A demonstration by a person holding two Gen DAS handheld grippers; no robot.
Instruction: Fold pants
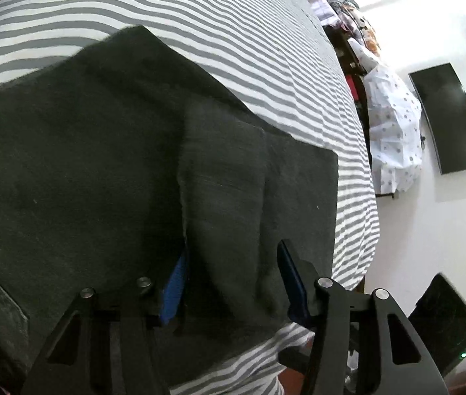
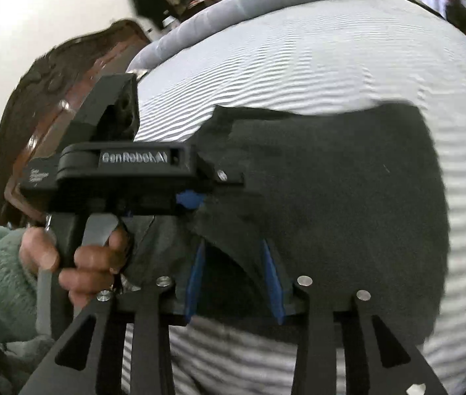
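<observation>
Bright even light; right view motion-blurred; fisheye edges warped

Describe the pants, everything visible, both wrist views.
The pants are dark charcoal, soft matte fabric, lying mostly flat on the striped bedsheet near its edge. A lighter raised fold runs down the middle in the left wrist view. The left gripper straddles that fold, jaws open. The right gripper sits open over a cloth edge. Waistband and hems aren't identifiable.

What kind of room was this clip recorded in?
Most likely a bedroom: the dark pants lie on a bed with a grey-and-white striped sheet, a wooden headboard stands behind it, and a wall-mounted TV faces it.
</observation>
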